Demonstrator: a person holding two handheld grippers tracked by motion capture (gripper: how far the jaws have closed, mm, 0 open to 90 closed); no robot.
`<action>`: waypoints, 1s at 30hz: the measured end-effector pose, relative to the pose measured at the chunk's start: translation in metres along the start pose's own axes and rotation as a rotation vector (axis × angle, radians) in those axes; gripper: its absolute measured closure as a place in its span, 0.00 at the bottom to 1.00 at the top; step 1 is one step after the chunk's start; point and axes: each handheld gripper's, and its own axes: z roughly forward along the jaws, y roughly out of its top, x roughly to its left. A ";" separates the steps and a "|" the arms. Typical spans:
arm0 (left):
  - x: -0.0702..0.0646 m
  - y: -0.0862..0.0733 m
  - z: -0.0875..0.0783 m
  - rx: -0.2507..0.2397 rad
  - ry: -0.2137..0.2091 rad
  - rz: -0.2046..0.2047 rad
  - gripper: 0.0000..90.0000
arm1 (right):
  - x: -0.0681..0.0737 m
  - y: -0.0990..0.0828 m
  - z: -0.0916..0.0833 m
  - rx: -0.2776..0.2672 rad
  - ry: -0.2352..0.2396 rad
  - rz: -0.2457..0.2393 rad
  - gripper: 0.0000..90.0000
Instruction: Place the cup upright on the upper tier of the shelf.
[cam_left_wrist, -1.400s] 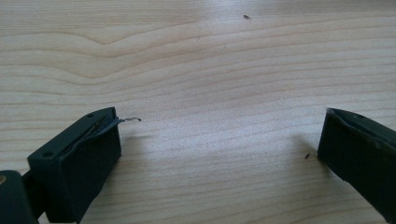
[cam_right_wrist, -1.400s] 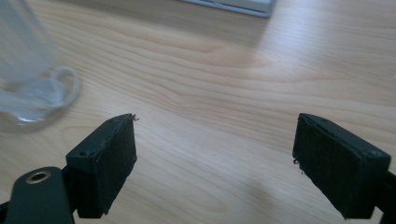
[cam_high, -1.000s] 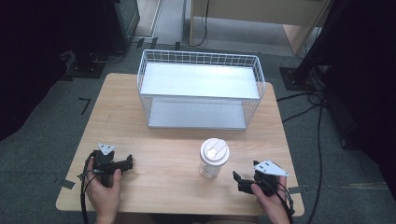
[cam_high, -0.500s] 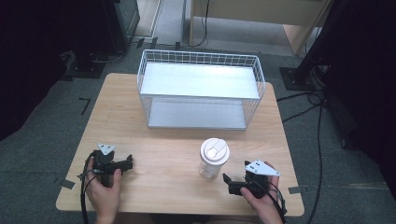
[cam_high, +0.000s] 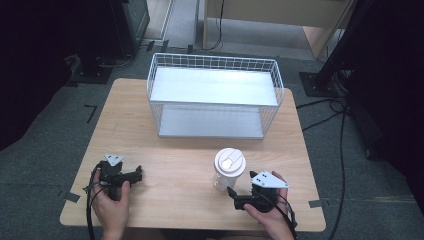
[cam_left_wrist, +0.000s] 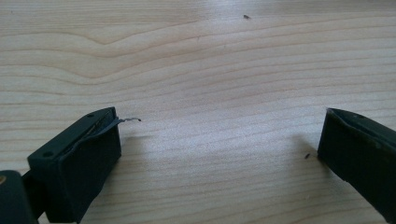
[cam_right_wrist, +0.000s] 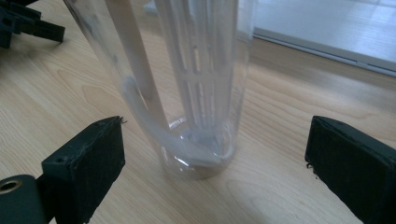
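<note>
A clear plastic cup (cam_high: 229, 169) with a white lid stands upright on the wooden table (cam_high: 190, 150), right of the middle near the front. In the right gripper view the cup (cam_right_wrist: 196, 88) is close, with a white slotted insert inside. My right gripper (cam_high: 233, 196) lies low on the table just in front of the cup, pointing at its base. This right gripper (cam_right_wrist: 215, 154) is open, its jaws wide on either side of the cup's foot and not touching it. My left gripper (cam_high: 136, 174) rests at the front left, and that left gripper (cam_left_wrist: 219, 140) is open over bare wood.
A white wire shelf basket (cam_high: 215, 95) with two flat levels stands at the back middle of the table. Black cables and stand bases lie on the grey floor around the table. The left gripper (cam_right_wrist: 28, 23) shows far off beyond the cup.
My right gripper has slid left and forward from the front right corner up to the cup's base. The left gripper and the cup have stayed put.
</note>
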 end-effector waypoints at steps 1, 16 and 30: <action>0.000 0.000 0.000 0.000 0.000 0.000 0.00 | 0.002 0.001 0.001 -0.007 0.004 0.001 0.06; 0.000 0.000 0.000 0.000 0.000 0.000 0.00 | 0.020 0.020 0.015 -0.078 -0.024 -0.029 0.15; 0.000 0.000 0.000 0.000 0.000 0.001 0.00 | 0.025 0.035 0.022 -0.146 -0.038 0.014 0.16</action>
